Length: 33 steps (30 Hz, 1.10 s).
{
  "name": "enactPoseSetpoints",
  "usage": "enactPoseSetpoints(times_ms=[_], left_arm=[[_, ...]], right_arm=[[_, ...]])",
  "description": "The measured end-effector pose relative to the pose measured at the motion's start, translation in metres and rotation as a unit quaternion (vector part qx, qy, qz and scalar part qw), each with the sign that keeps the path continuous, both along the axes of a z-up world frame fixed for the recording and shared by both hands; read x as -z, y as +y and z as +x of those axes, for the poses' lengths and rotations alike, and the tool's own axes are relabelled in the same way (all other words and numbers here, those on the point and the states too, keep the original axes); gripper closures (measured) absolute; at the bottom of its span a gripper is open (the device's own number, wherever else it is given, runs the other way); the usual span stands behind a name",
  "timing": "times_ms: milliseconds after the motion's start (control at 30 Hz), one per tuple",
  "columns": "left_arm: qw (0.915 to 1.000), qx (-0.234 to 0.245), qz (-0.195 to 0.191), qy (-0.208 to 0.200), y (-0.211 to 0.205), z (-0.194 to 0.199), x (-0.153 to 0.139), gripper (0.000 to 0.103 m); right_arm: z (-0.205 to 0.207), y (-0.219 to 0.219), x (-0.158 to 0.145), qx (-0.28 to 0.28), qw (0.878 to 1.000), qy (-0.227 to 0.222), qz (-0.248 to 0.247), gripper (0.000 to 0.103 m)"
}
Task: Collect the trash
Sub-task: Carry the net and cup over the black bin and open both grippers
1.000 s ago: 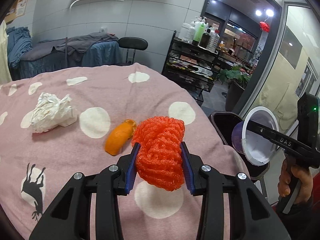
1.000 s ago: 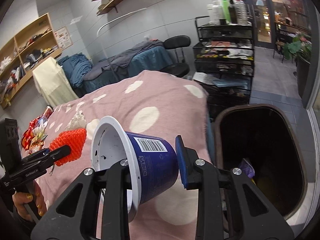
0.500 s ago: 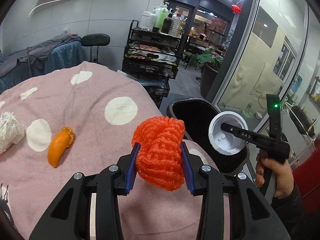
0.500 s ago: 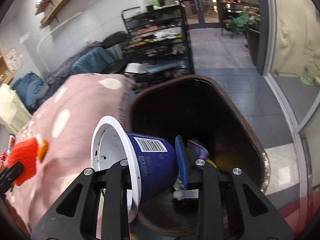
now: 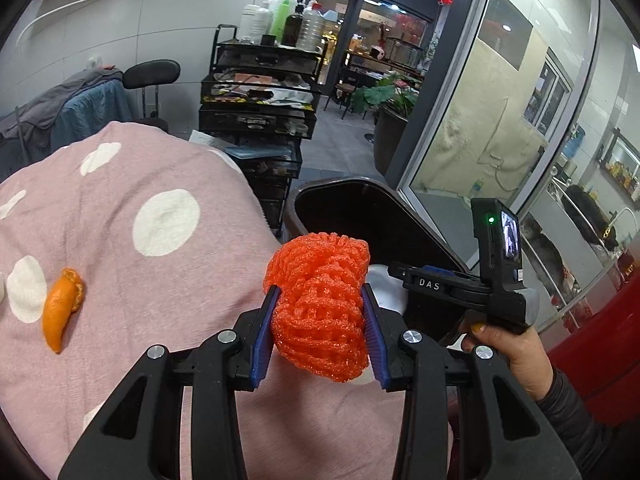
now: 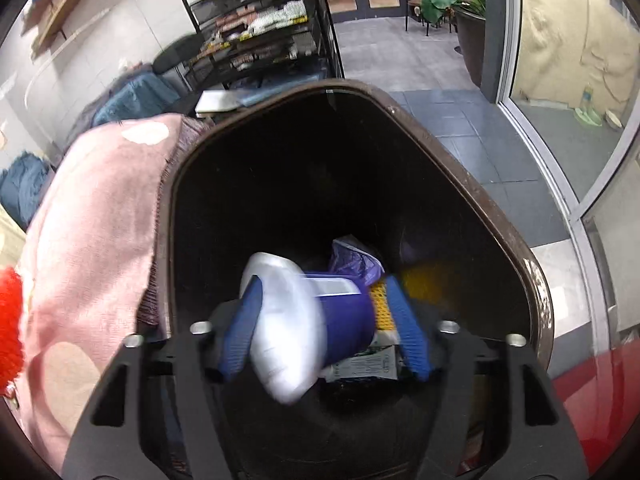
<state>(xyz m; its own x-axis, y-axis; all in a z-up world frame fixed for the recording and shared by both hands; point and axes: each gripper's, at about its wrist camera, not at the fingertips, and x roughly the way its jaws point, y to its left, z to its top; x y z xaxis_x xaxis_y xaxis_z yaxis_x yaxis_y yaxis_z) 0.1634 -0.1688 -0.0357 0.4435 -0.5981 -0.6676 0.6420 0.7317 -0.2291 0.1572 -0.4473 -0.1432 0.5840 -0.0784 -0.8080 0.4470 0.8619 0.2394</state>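
1. My right hand-held gripper (image 6: 324, 332) hangs over the open mouth of the brown bin (image 6: 472, 196), and its jaws have just been opening. The blue cup (image 6: 340, 316) with its white rim sits between the blue pads, blurred and tipped; I judge it is slipping free and no longer pinched.
2. To finish this drop well, I keep the right jaws wide and hold steady above the middle of the bin, so the cup falls clear of the rim and lands on the wrappers already inside.
3. I do not pull away until the cup is out of the pads; a sideways tug now could flick it onto the floor.
4. My left hand-held gripper (image 5: 320, 322) is clamped on the orange foam net (image 5: 320, 304), both pads pressing into its sides. It hovers over the pink spotted bed cover (image 5: 132, 168), near the bin's edge.
5. I keep that squeeze firm but gentle, as the net is soft and springy and could pop out.
6. Next I bring the net over the bin once the right hand clears, to avoid a collision.
7. The orange peel (image 5: 62, 308) remains on the bed cover for a later trip.
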Motion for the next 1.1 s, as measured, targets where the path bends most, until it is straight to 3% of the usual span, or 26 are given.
enactPoseSetpoints(times_ms=[233,467,833,933,1000,1100], left_arm=[[0.9992,0.038,0.009,0.011,-0.034,0.004,0.002,0.063],[0.9961,0.080,0.032,0.017,-0.082,0.007,0.006,0.063],[0.9915,0.103,0.075,0.026,-0.133,0.011,0.024,0.061],[0.9908,0.105,0.083,0.022,-0.137,0.008,0.028,0.047],[0.9907,0.104,0.086,0.015,-0.138,0.006,0.029,0.029],[0.9907,0.105,0.087,0.002,-0.137,0.002,0.029,0.017]], right_arm=[[-0.021,-0.004,-0.021,0.028,0.999,-0.043,-0.014,0.031],[-0.050,-0.021,-0.054,0.090,0.991,-0.090,-0.046,0.022],[-0.073,-0.054,-0.068,0.142,0.983,-0.101,-0.053,0.019],[-0.076,-0.059,-0.069,0.150,0.982,-0.100,-0.054,0.018],[-0.076,-0.060,-0.068,0.153,0.982,-0.099,-0.055,0.016],[-0.078,-0.062,-0.067,0.158,0.981,-0.099,-0.055,0.015]])
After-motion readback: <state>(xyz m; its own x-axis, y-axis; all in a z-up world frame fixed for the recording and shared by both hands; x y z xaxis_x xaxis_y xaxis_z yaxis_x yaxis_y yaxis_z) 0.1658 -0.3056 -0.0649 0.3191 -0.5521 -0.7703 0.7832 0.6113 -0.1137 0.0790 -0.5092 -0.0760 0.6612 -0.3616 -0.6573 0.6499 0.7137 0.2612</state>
